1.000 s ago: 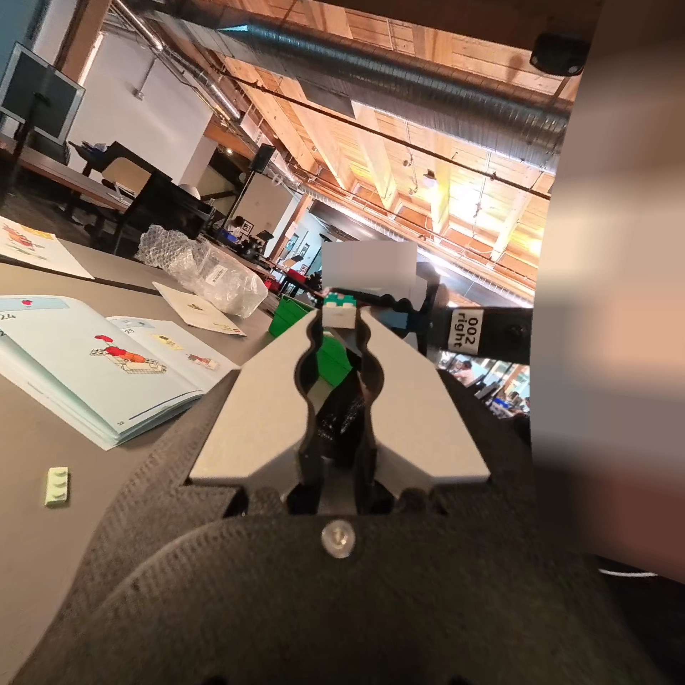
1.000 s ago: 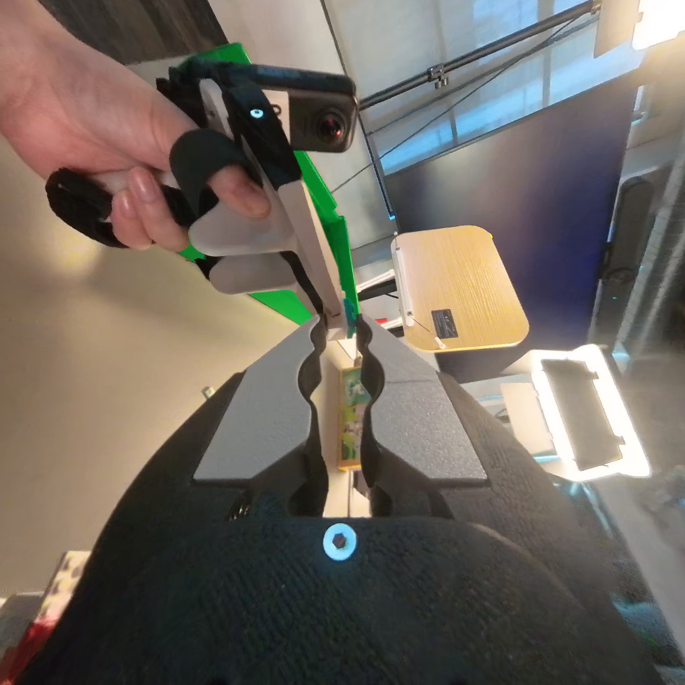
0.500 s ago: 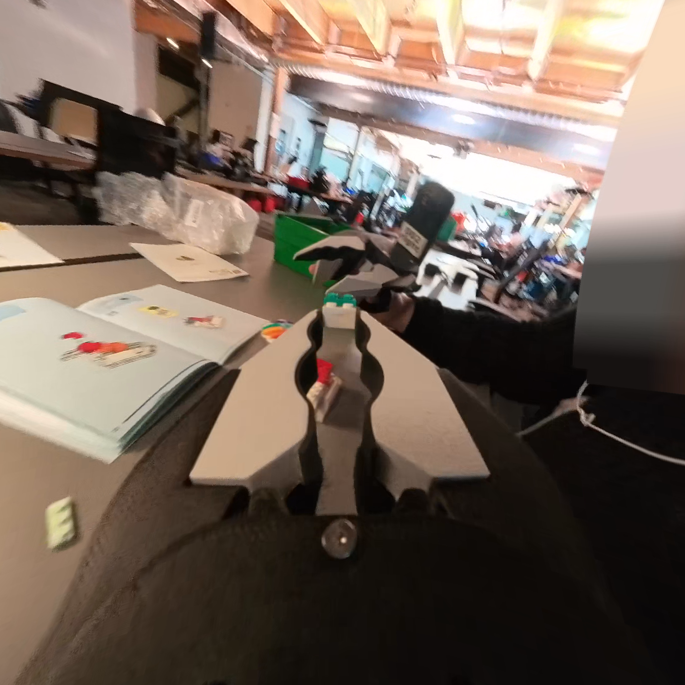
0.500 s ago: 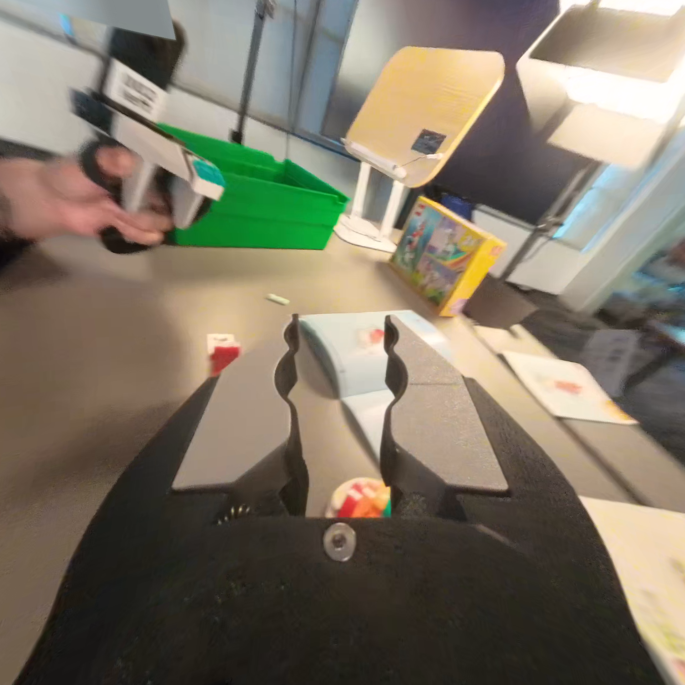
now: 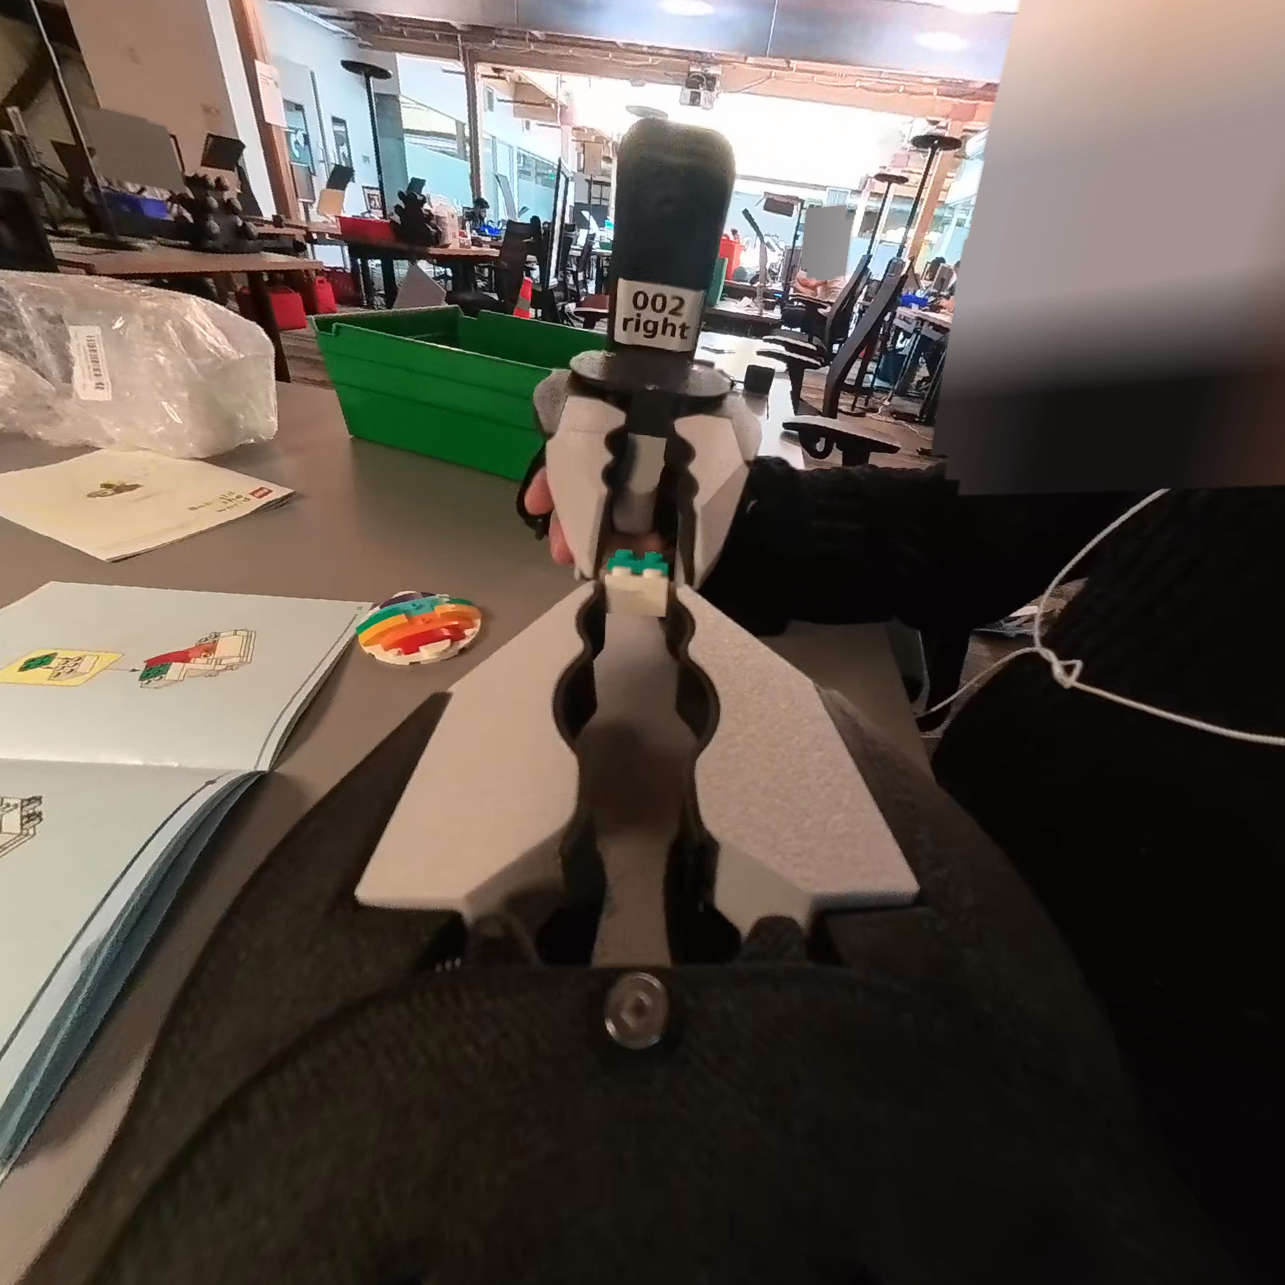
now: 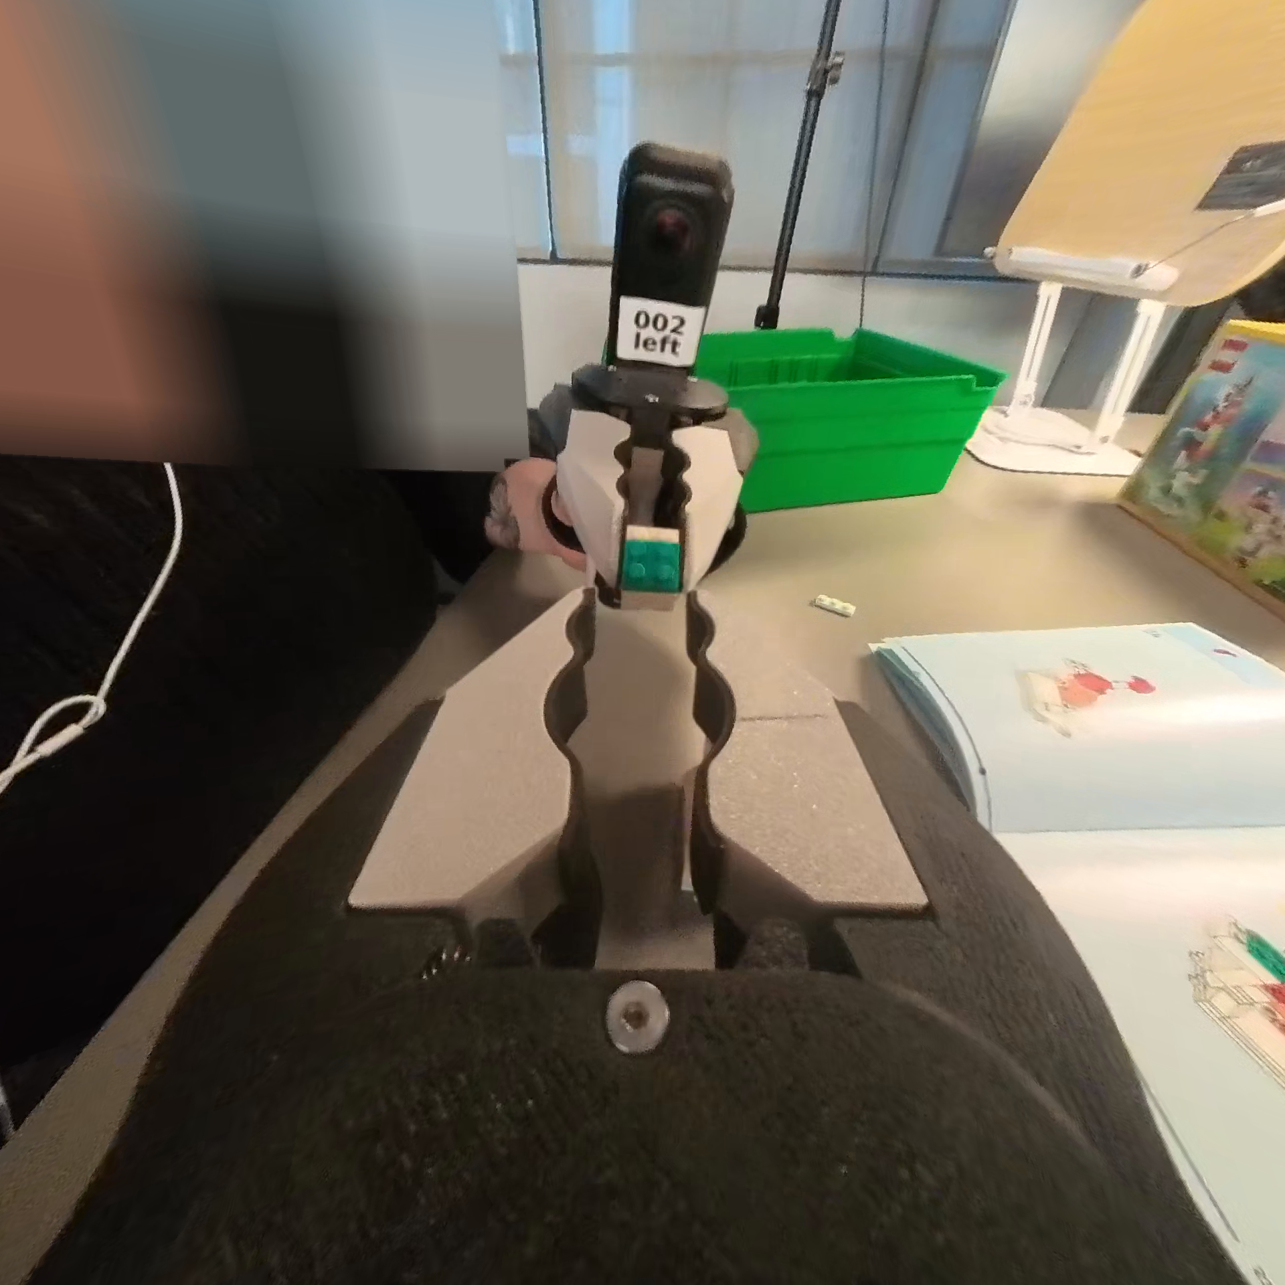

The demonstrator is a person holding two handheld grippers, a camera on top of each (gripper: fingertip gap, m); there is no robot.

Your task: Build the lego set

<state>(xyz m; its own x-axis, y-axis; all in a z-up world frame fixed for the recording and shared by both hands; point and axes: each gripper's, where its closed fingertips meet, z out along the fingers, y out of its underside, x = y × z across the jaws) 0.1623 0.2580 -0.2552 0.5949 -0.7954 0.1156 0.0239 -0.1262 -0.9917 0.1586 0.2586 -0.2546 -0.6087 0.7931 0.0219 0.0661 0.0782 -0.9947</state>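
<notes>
My left gripper [image 5: 636,591] is shut on a small white brick with a teal plate on top [image 5: 636,583] and holds it above the grey table. It also shows in the right wrist view [image 6: 650,577], with the brick [image 6: 650,567] facing the camera. My right gripper [image 6: 643,596] points straight at it, tip to tip. Its jaws stand a little apart, and its fingertips flank the brick's lower edge with small gaps. The right gripper also shows in the left wrist view [image 5: 636,556], held by a hand.
An open instruction booklet [image 5: 139,695] [image 6: 1043,730] lies on the table. A round rainbow lego disc [image 5: 417,626], a leaflet [image 5: 139,500], a plastic bag [image 5: 125,361] and a green bin [image 5: 431,389] [image 6: 855,417] stand nearby. A small pale plate [image 6: 834,606] and the set's box [image 6: 1217,473] are there too. Left and right tips are no more than a few centimetres apart.
Both grippers have tilted down from facing upward to level over the table. The right gripper opened, drew away from the brick, then came back to face the left gripper tip to tip.
</notes>
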